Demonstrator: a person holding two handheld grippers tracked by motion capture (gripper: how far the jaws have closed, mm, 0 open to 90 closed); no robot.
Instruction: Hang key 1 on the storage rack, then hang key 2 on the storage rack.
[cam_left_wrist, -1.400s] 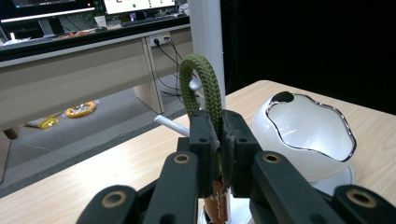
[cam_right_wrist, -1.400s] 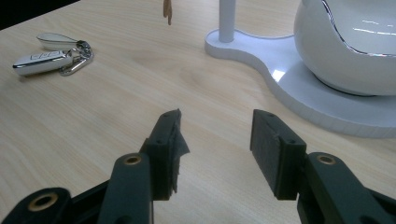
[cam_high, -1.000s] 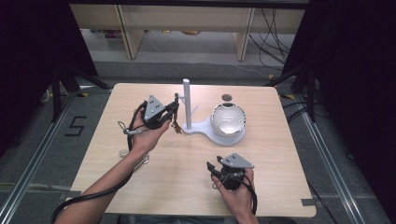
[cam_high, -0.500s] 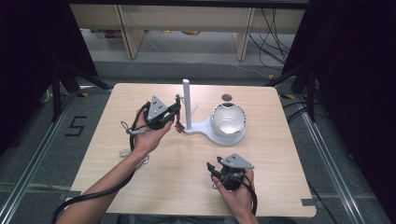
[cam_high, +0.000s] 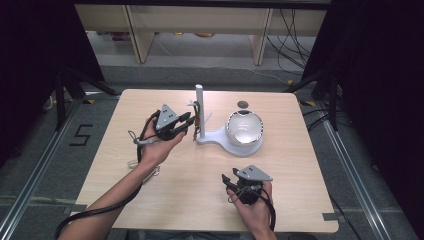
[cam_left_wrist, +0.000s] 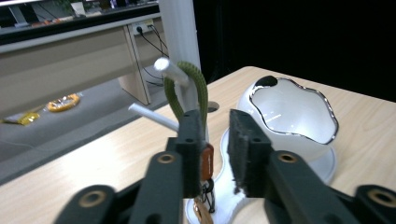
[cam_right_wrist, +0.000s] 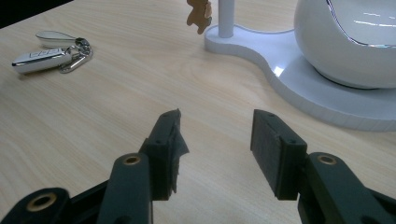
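The wooden surface (cam_high: 150, 200) carries a white stand (cam_high: 220, 137): a flat base, an upright post with short white pegs, and a glossy white bowl (cam_high: 245, 129) at its far end. That bowl sits well ahead of the right tongs (cam_right_wrist: 215, 135) and just past the left tongs (cam_left_wrist: 212, 140).

The left tongs (cam_high: 192, 121) are raised right at the post. A green cord loop (cam_left_wrist: 189, 88) hangs over the upper peg (cam_left_wrist: 170, 70), directly ahead of and a little above their tips. From the loop a small orange-brown tag (cam_left_wrist: 207, 161) hangs down against the inner face of the jaw seen on the left in the left gripper view, in the gap between the two jaws. The jaws have just been opening; the other pad stands clear of the keyring, so the hold is released.

The right tongs (cam_high: 227, 181) are held low over the surface, near the person, jaws spread with bare wood between them, gripping nothing.

A silver car key with a ring (cam_right_wrist: 49, 55) lies flat on the surface, off ahead and to the left of the right tongs in their own view.
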